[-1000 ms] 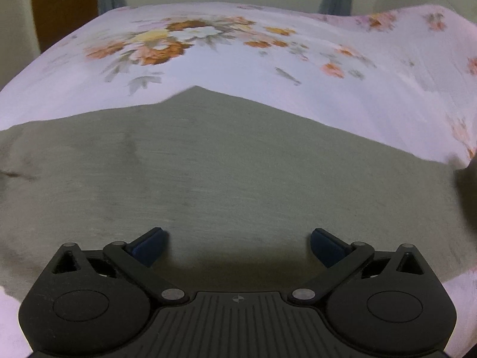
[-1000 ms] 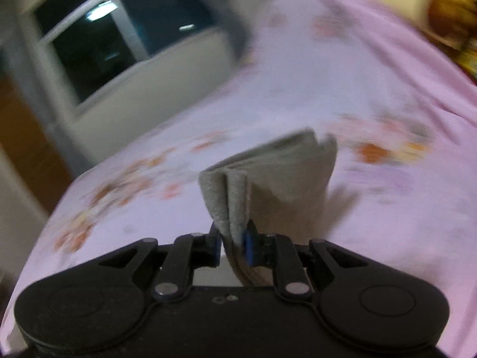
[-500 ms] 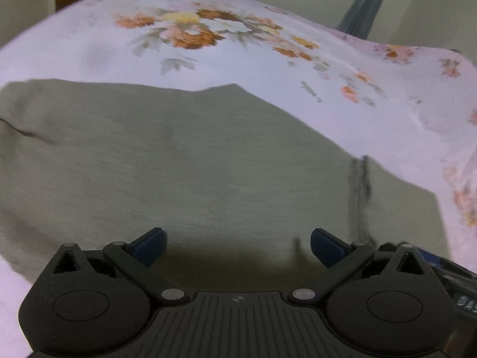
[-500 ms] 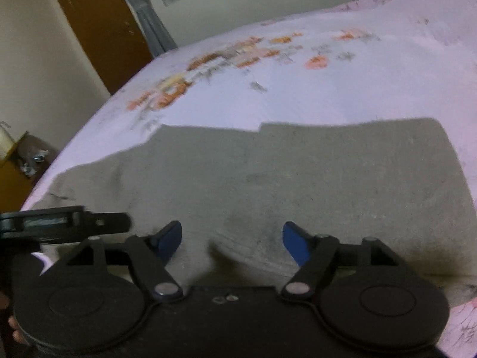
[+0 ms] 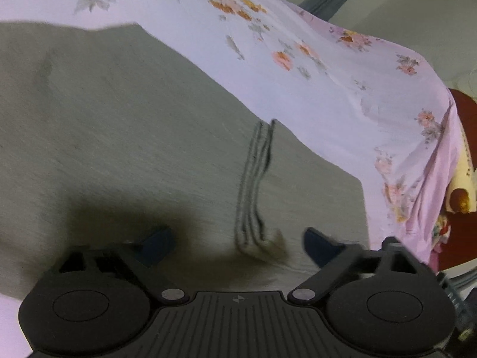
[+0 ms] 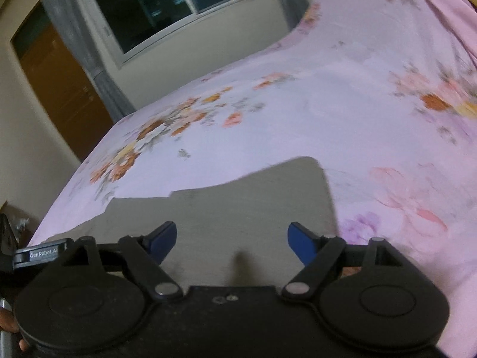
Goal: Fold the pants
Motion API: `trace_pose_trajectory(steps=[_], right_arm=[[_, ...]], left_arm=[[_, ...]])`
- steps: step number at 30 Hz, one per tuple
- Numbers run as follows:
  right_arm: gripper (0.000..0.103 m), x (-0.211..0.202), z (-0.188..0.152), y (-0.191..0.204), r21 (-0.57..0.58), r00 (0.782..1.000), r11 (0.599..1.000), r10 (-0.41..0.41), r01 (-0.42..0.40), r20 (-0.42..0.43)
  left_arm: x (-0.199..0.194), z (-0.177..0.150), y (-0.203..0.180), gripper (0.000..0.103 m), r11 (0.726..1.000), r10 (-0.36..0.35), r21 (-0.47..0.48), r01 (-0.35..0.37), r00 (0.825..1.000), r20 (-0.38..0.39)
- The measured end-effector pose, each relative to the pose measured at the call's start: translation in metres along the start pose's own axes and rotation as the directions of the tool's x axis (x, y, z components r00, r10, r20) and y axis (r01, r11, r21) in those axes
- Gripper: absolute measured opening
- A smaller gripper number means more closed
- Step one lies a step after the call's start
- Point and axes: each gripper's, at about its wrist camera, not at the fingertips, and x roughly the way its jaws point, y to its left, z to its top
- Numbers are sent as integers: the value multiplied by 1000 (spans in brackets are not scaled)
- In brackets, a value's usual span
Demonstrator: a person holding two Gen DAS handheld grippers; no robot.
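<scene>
The grey-green pants (image 5: 125,137) lie flat on the pink floral bedsheet (image 5: 298,68). In the left wrist view a stacked folded edge (image 5: 253,185) runs down the cloth to a small corner between the fingers. My left gripper (image 5: 238,246) is open and empty just above that edge. In the right wrist view the pants (image 6: 238,205) end in a square corner. My right gripper (image 6: 231,240) is open and empty above the cloth. The left gripper's side (image 6: 38,253) shows at the left edge.
The bed's right edge drops to a dark red floor (image 5: 465,110). A window (image 6: 179,9), grey curtains (image 6: 86,44) and a brown door (image 6: 62,89) stand beyond the bed's far side.
My right gripper let go of the bunched pants and opened. The cloth now lies flat. My left gripper has swung right along the pants to the folded edge.
</scene>
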Motion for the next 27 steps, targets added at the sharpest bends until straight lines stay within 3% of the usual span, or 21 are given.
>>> trace_pose_trajectory(steps=[2,6,13,15,17,22,27], right_arm=[[82,-3,-4,-7,16,1000,1000,-4,4,0],[82,-4,-7,-18,45,1000,999,-4,3,6],[82,-2,-7,-29,79,999,997,-26,23,28],[82,-3,-5,-32,90,999,995,-39,35,37],[82,-4,-3,-36,101,997,994,-53,48,50],[82,-6,5,-36,102,993,992,-80,71,84],[69,5,9,-17,37,996,998,-61,59,64]], left_arm=[[5,-1,0,78,999,-21,-24,21,1000,-7],[22,-1,2,46,986,-109,-136,99,992,-63],[46,-2,-13,46,981,-121,-161,112,991,-52],[46,-1,-19,20,986,-86,-149,81,996,-26],[39,1,-19,20,985,-79,-153,79,997,11],[-8,8,-23,20,995,-84,-46,90,989,118],[-67,16,-2,20,999,-39,22,35,976,213]])
